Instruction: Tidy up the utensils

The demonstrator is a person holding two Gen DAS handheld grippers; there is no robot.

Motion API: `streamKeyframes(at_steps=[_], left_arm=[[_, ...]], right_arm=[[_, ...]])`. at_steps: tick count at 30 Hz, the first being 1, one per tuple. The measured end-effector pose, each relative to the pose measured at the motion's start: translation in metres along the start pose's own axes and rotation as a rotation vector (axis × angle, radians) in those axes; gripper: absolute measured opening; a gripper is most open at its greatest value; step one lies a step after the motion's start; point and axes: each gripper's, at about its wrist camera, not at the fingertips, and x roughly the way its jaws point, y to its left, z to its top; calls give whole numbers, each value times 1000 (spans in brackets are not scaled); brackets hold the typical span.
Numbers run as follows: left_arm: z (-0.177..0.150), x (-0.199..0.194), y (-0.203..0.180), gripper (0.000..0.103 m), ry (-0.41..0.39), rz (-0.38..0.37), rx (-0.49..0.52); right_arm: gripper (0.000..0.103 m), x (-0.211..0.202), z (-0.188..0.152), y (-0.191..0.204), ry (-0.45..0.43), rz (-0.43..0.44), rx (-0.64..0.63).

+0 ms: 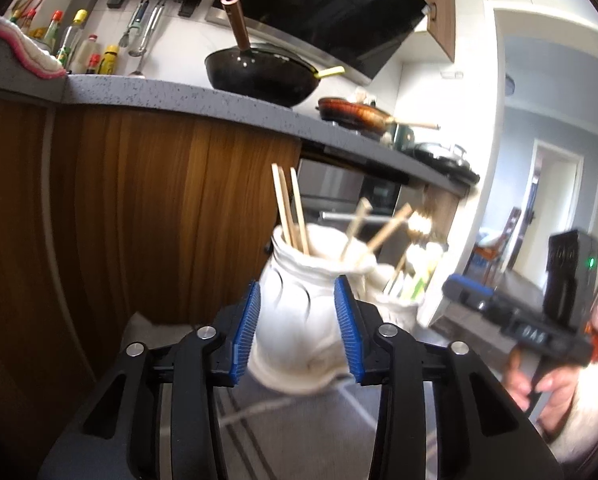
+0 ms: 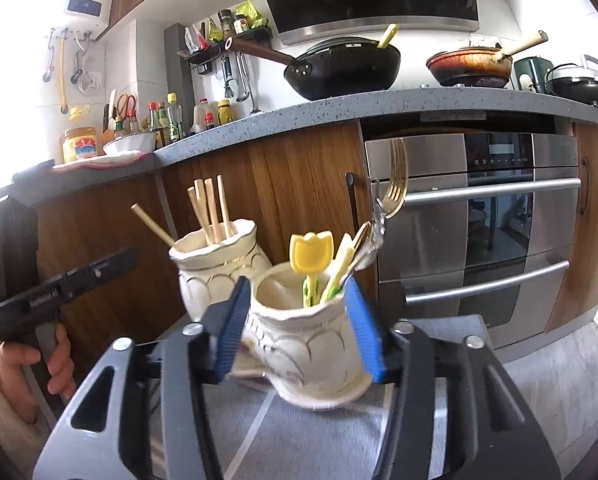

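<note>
Two white ceramic jars stand side by side on a grey mat [image 2: 299,440]. The left jar [image 1: 299,320] holds several wooden chopsticks [image 1: 289,210]. It shows between the blue pads of my left gripper [image 1: 297,282], which is open and stops short of it; from the right wrist view this gripper [image 2: 127,258] is clearly left of that jar [image 2: 215,276]. The right jar [image 2: 307,344] holds a yellow tulip-shaped utensil [image 2: 311,252], green handles and a gold fork [image 2: 397,184]. My right gripper [image 2: 297,280] is open in front of it with nothing gripped.
Behind the jars are wooden cabinet doors [image 2: 299,184] and a steel oven [image 2: 479,232] under a grey countertop [image 2: 339,108]. A black wok [image 2: 343,68], a brown pan [image 2: 471,64] and sauce bottles [image 2: 171,120] sit on top. A person's hands hold both gripper handles.
</note>
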Motion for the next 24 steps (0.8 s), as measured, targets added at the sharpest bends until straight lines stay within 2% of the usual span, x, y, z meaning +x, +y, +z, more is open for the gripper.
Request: streamKeyframes(at_steps=[2, 5, 7, 8, 11, 16, 19, 24], left_arm=[[-6, -4, -7, 51, 19, 17, 23], [-16, -9, -19, 56, 53, 49, 50], [-19, -11, -26, 76, 63, 77, 65], [-21, -13, -29, 82, 61, 90, 72], [-23, -19, -36, 89, 50, 113, 91], [-26, -20, -46, 93, 45, 172, 133], [-32, -18, -54, 96, 40, 223, 186], [-41, -16, -61, 98, 27, 248, 224]], right_arm=[[63, -7, -5, 0, 21, 0, -4], [69, -16, -13, 1, 48, -6, -20], [73, -23, -18, 2, 59, -15, -40], [76, -27, -21, 3, 61, -23, -52], [84, -34, -25, 3, 64, -46, -81], [97, -41, -26, 1, 44, -87, -117], [97, -41, -27, 0, 28, -113, -142], [97, -40, -35, 2, 17, -130, -166]])
